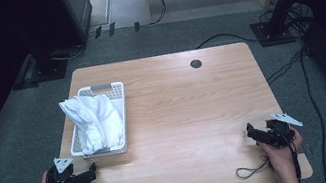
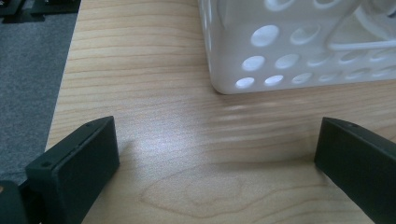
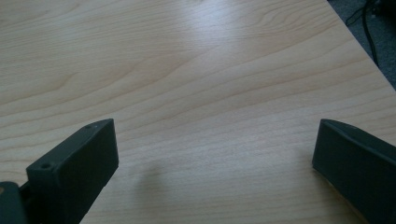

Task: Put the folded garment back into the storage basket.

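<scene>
Beside left gripper (image 2: 217,154), basket (image 2: 289,56) holes, cloth (image 1: 92,121) overhead

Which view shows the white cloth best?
The high view: the cloth lies heaped in the basket, whole outline clear. The left gripper view catches just the basket's perforated corner; the right gripper view has bare table.

Wooden table (image 1: 190,112) with white basket (image 1: 117,87), cable loop (image 1: 249,172).

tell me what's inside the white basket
A crumpled white cloth fills the white basket and spills over its far left rim. Whatever may lie beneath the cloth is covered.
</scene>
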